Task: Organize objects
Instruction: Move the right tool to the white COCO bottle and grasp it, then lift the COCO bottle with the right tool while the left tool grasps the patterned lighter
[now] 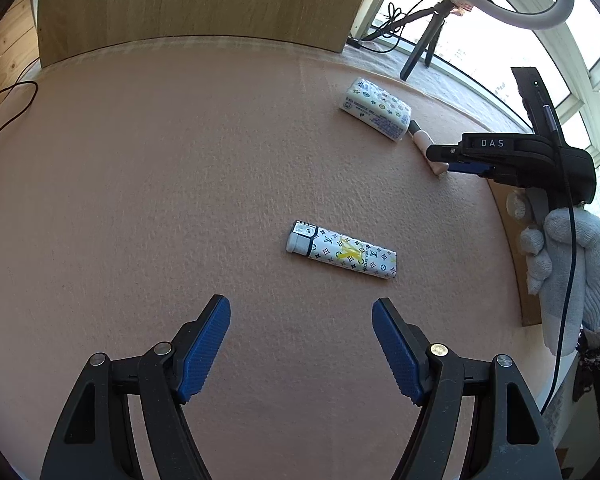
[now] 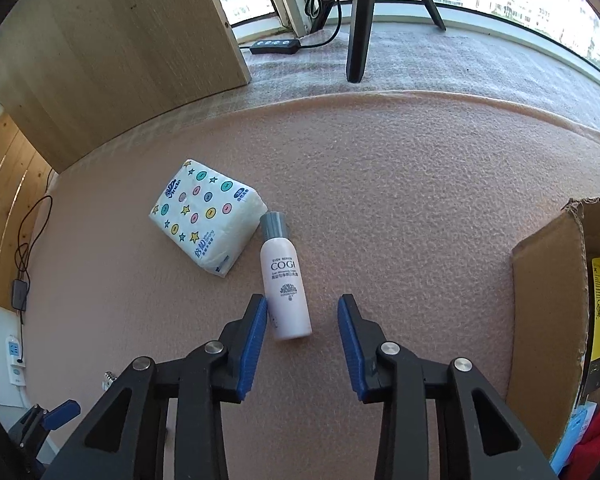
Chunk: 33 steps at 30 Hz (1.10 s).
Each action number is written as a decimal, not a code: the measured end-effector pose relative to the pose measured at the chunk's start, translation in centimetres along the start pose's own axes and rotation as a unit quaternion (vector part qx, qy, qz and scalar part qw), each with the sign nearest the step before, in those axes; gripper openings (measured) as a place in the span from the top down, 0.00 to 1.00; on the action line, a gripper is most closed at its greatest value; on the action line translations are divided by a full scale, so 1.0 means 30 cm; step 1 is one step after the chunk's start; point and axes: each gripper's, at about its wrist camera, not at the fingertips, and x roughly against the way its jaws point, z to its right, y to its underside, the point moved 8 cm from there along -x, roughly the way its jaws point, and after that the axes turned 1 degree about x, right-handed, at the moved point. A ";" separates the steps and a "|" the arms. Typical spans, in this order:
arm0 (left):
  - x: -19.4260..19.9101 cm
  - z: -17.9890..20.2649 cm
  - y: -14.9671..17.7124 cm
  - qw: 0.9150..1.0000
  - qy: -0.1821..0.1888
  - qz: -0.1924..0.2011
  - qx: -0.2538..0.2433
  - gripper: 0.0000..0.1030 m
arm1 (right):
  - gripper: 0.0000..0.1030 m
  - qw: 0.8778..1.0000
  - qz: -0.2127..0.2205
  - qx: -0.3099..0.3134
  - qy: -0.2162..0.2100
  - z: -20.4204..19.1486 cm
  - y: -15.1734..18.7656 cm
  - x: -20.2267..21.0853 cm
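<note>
- Pink felt mat (image 1: 180, 168) covers the table; wooden board (image 1: 196, 4) stands at its 12 o'clock edge.
- Left gripper (image 1: 301, 308) released, blue pads wide apart, holding nothing, above bare mat.
- Lighter (image 1: 342, 249) with monogram print lies flat at 12 o'clock of the left gripper, near but not touching; grey cap end points to 9 o'clock.
- Tissue pack (image 1: 376, 109) lies farther off at 1 o'clock, well apart from the lighter.
- Right gripper (image 2: 302, 312) released, jaws open around the base of the bottle.
- Bottle (image 2: 285, 292) is pink, lying flat, grey cap toward 12 o'clock; left pad just beside its base, contact hard to tell, right pad clearly apart.
- Tissue pack in right view (image 2: 208, 216) sits at 10 o'clock of the bottle, just beside the cap.
- Cardboard box (image 2: 548, 320) at 3 o'clock, open; contents only partly visible.
- Gloved hand (image 1: 560, 264) grips the right tool's handle at 3 o'clock in the left view.
- Tripod leg (image 2: 360, 20) stands beyond the mat by the window.
</note>
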 end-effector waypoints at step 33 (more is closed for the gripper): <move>-0.122 0.065 -0.077 0.998 0.053 -0.032 0.016 0.26 | 0.82 0.999 -0.031 0.014 -0.031 -0.024 0.287 0.078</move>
